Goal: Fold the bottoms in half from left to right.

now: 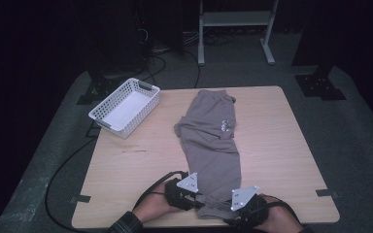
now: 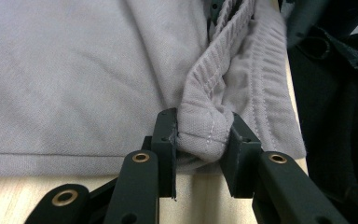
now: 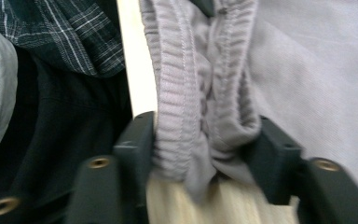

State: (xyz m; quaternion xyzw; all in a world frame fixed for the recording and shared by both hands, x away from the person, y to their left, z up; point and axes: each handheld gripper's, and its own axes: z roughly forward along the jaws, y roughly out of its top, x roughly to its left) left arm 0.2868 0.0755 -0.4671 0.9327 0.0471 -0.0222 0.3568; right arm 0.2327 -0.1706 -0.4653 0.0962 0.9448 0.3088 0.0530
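Grey-beige shorts (image 1: pixel 210 133) lie lengthwise down the middle of the wooden table (image 1: pixel 126 165), waistband at the near edge. My left gripper (image 1: pixel 195 198) is shut on the waistband's left end; in the left gripper view the ribbed elastic band (image 2: pixel 205 126) is bunched between the two black jaws (image 2: pixel 200 140). My right gripper (image 1: pixel 233 208) is shut on the waistband's right end; in the right gripper view the folded elastic (image 3: pixel 191 126) fills the gap between its jaws (image 3: pixel 200 149). Both grippers sit close together at the table's front edge.
A white slotted basket (image 1: pixel 125 107) stands empty at the table's back left. A black cable (image 1: pixel 63 174) trails off the left side. A metal shelf frame (image 1: pixel 235 29) and dark stands are on the floor beyond. A plaid sleeve (image 3: pixel 70 32) hangs beside the near edge.
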